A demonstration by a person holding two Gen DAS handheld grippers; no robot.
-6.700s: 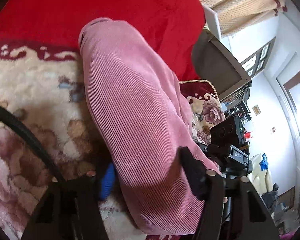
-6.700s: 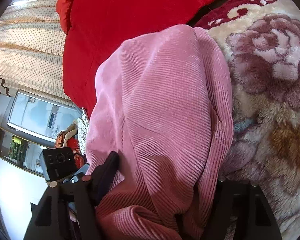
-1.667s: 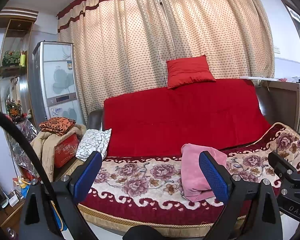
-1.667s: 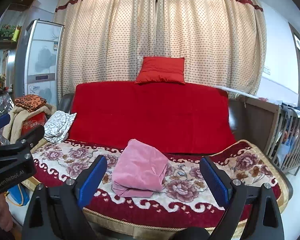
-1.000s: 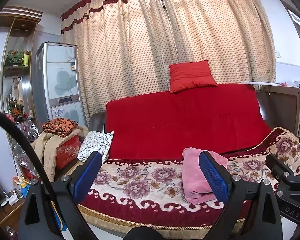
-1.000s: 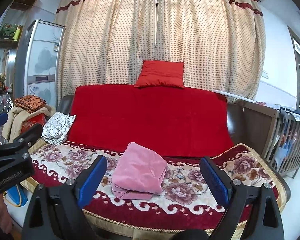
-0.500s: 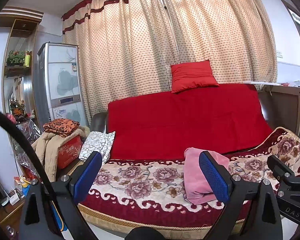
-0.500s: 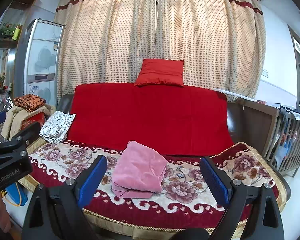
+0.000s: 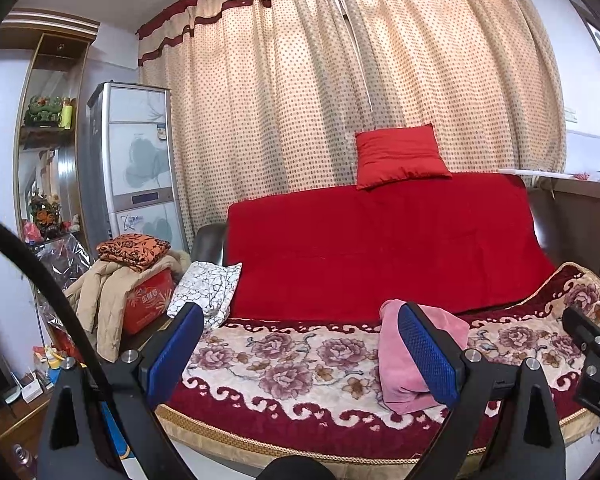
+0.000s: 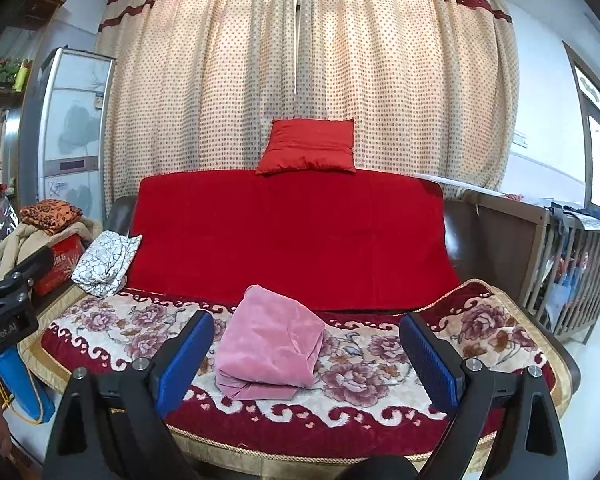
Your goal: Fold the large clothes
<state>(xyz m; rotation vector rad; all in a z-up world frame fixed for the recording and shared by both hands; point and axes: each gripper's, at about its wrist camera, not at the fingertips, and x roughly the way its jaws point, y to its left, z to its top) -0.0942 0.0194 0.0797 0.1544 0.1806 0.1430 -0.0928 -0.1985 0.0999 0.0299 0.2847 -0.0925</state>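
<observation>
Ahead, the sofa (image 10: 500, 344) wore a flowered blanket with the folded pink garment (image 10: 272, 348) on its seat, dotted curtains (image 10: 308, 64) behind. The left gripper (image 9: 300, 354) and right gripper (image 10: 306, 360) both gaped empty, well back.

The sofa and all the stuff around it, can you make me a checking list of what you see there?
Surface: sofa seat covered by a flowered blanket; red throw on the backrest.
Job's things: pink garment lies folded in a bundle on the seat, nothing gripping it.
Clutter: white patterned cloth at the sofa's left end; orange patterned cloth on a pile with a red box.
Grippers: left gripper open and empty; right gripper open and empty, both back from the sofa.
Cables: black cable curves through the left wrist view.
Surroundings: red cushion on the backrest top, dotted curtains behind.
</observation>
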